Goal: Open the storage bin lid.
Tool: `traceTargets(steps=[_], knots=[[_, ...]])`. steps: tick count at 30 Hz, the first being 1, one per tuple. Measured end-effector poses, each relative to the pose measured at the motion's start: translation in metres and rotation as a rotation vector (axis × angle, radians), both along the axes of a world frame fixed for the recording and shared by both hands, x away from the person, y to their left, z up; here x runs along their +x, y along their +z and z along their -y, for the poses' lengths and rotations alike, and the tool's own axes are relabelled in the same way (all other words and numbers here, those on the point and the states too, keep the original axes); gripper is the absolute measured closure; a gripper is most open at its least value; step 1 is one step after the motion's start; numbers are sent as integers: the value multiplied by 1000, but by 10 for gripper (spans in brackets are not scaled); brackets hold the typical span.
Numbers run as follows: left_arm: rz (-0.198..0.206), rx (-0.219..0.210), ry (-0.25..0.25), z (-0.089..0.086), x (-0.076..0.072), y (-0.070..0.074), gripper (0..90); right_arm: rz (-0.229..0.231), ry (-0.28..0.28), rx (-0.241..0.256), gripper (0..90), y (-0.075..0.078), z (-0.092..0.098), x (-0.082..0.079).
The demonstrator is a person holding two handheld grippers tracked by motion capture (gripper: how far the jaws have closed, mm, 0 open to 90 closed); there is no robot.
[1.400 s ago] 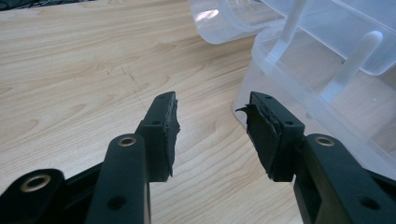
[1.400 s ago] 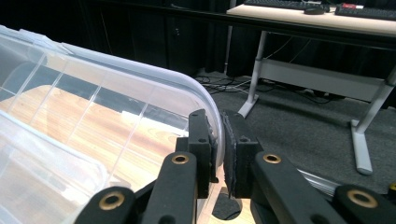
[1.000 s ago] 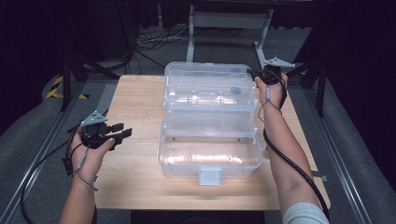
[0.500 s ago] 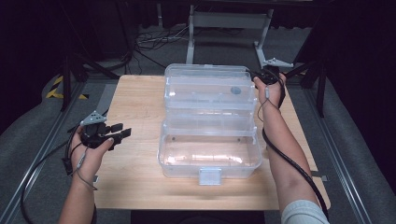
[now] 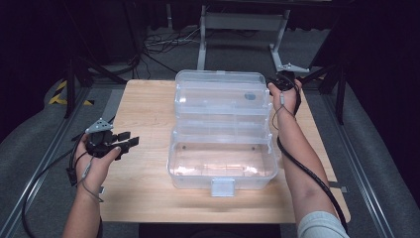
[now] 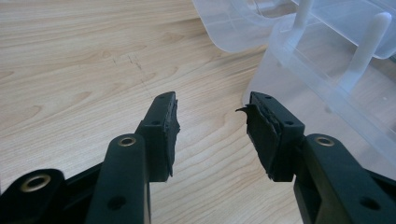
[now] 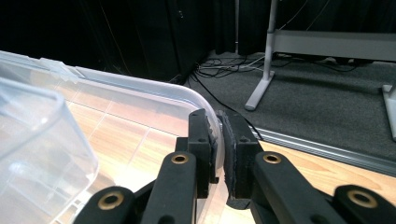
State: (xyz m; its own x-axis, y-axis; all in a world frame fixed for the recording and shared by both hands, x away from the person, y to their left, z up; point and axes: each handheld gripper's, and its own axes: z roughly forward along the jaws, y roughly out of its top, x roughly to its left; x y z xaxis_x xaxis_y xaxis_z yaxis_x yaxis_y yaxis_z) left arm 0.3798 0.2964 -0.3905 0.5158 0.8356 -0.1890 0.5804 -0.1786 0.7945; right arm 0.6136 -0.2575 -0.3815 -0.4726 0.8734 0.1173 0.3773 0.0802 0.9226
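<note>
While the clear plastic box (image 5: 223, 134) sits open mid-surface, its lid (image 7: 140, 100) tipped back at the far side, the right gripper (image 7: 218, 140) pinches the lid's rim at the far right corner. The left gripper (image 6: 212, 123), fingers wide and holding nothing, hovers above the wooden surface (image 5: 143, 124) just left of the box.

I see a clear, glossy plastic box (image 5: 223, 163) on my pale wood-grain counter (image 5: 143, 119), smooth and matt. My left gripper (image 6: 212, 126) is matt black plastic with brass-coloured rivets, its finger pads (image 6: 259, 135) rough and frayed.
</note>
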Motion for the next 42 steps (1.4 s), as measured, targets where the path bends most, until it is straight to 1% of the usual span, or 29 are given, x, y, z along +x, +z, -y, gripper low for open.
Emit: traceTargets(steps=[5, 7, 10, 16, 22, 30, 32, 36, 37, 39, 40, 41, 42], knots=[[-4, 0, 2, -1, 1, -1, 537, -13, -2, -5, 831, -4, -1, 3], [-8, 1, 1, -1, 2, -2, 537, -26, -2, -1, 831, -6, -1, 4], [-12, -1, 3, -1, 2, -3, 535, -29, -3, -1, 831, -7, -1, 5], [-8, -2, 5, -2, 2, -3, 535, -39, -2, -8, 831, -8, -2, 6], [-8, -2, 5, -2, 2, -2, 534, -57, -9, -3, 832, -12, -2, 8], [-6, -3, 6, -3, 2, -2, 534, -66, -15, -1, 831, -14, -2, 9], [-7, -3, 6, -2, 2, -2, 534, -71, -17, 8, 824, -15, -2, 10], [-6, -5, 6, -2, 2, -2, 529, -54, -10, 18, 809, -16, 0, 9], [-8, -5, 5, -2, 2, -2, 529, -46, -10, 28, 775, -16, 1, 8], [-6, -3, 3, -2, 3, -1, 528, -34, -6, 55, 736, -15, 4, 6], [-2, -6, 1, -1, 5, -1, 525, -24, -5, 40, 703, -12, 6, 2], [-2, -6, 1, -1, 5, -1, 523, -24, -5, 40, 703, -12, 6, 2], [1, -4, -5, 0, 6, 0, 523, -17, -5, 38, 681, -10, 8, 0]])
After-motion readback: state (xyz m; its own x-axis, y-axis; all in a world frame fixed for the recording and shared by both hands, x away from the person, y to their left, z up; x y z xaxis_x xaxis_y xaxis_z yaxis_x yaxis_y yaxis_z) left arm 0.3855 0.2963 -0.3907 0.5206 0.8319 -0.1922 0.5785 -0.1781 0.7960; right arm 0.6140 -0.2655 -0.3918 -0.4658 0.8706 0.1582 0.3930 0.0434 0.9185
